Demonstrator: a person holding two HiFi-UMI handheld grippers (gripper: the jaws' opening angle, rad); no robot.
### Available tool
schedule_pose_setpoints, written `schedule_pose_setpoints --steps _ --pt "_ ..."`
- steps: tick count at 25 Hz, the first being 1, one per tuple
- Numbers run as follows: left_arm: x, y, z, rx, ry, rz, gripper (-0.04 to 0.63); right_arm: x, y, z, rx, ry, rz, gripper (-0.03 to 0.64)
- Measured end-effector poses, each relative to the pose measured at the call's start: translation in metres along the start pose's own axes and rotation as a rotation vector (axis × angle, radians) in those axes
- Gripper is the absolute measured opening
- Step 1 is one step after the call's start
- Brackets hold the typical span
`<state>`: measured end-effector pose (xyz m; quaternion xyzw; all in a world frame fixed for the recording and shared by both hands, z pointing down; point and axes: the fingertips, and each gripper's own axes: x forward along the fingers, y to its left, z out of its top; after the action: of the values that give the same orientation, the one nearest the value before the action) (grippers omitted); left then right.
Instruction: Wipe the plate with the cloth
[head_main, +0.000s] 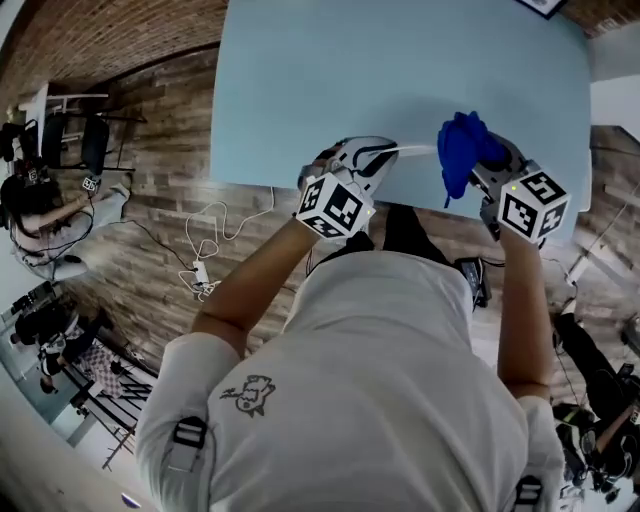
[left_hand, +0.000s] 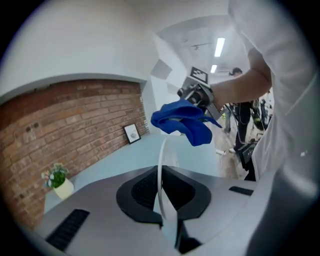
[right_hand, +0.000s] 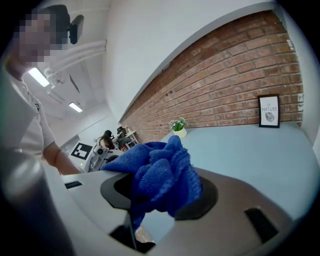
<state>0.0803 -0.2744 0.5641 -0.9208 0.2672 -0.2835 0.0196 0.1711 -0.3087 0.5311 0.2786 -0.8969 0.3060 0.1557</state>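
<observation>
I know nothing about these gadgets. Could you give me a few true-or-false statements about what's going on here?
1. The right gripper holds a blue cloth. True.
2. The left gripper is empty. False: its fingers are shut on a white plate, gripped by its rim.
3. The cloth lies flat on the table. False: it is bunched in the right gripper, off the table.
4. A small potted plant stands by the brick wall. True.
</observation>
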Motion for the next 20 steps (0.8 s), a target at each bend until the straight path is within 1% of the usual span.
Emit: schedule_pose_setpoints --steps 4,5,7,10,13,16,18,20 --pt "0.017 0.019 -0.046 -0.309 0.042 -0.009 0.023 0.023 -0.023 -0.030 0.022 0.061 -0.008 0.169" --pt "0.021 0.022 -0.058 -0.368 0.059 -0.008 0.023 0.028 -0.030 -0.036 0.028 0.058 -0.023 0.169" --pt "0.030 0.026 -0.078 -0.462 0.084 -0.001 0.023 0.037 -0.043 -0.045 0.027 0.042 -0.054 0.169" --pt "0.042 0.027 -0.100 -0.605 0.094 0.003 0.023 0.050 -0.056 -0.064 0.032 0.061 -0.055 0.169" --pt "0.055 0.029 -0.127 -0.736 0.104 -0.003 0.023 0.071 -0.066 -0.081 0.051 0.095 -0.039 0.169" --pt "0.067 0.028 -0.152 -0.859 0.107 -0.016 0.023 0.092 -0.073 -0.092 0.048 0.100 -0.033 0.169" --pt "0.073 0.019 -0.160 -0.910 0.114 -0.023 0.023 0.097 -0.075 -0.097 0.027 0.093 -0.037 0.169" --pt "0.078 0.010 -0.163 -0.941 0.126 -0.025 0.023 0.100 -0.075 -0.103 0.014 0.097 -0.027 0.169"
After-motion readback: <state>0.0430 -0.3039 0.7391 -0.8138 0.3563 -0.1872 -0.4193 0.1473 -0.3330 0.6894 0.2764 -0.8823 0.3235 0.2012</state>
